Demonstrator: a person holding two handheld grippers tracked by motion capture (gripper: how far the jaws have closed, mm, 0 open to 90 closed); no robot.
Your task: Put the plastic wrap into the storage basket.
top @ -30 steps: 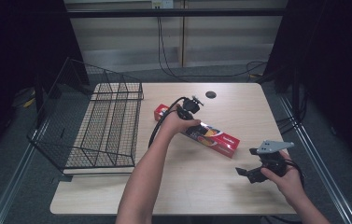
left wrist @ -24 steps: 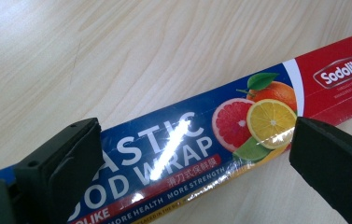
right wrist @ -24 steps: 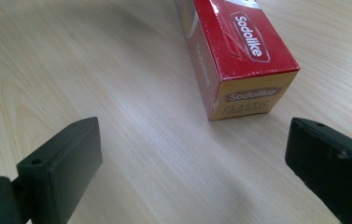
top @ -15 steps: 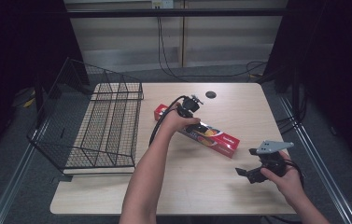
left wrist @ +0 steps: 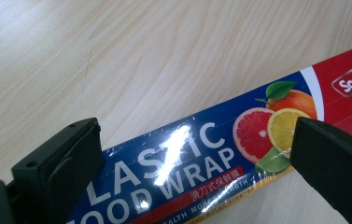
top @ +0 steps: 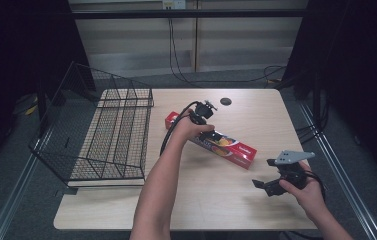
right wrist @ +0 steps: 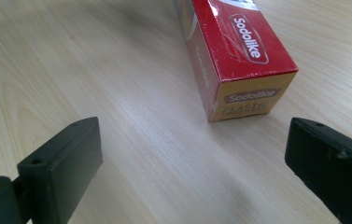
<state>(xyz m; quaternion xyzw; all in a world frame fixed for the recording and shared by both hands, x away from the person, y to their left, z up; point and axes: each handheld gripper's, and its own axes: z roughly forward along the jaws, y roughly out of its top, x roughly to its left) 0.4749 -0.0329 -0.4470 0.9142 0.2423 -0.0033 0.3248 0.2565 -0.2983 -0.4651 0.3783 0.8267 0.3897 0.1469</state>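
A long red and blue plastic food wrap box [top: 231, 149] lies slantwise in the middle of the wooden table [top: 216, 210]. My left gripper [top: 208, 132] hangs over the box's left half. In the left gripper view the box [left wrist: 341, 79] runs between the jaws, and the left gripper [left wrist: 194, 140] is open, one jaw on each side, neither touching it. My right gripper [top: 260, 184] is held low near the table's front right, open. In the right gripper view the right gripper [right wrist: 192, 149] points at the box's red and yellow end [right wrist: 248, 79], a short way off.
A black wire basket [top: 111, 135] with a raised back stands on the table's left part. A small black round cap [top: 225, 101] sits in the tabletop near the far edge. Cables trail over the floor behind the table.
The left hand has shifted slightly over the box, with its gripper tilting a little. The right gripper and the box have stayed put.
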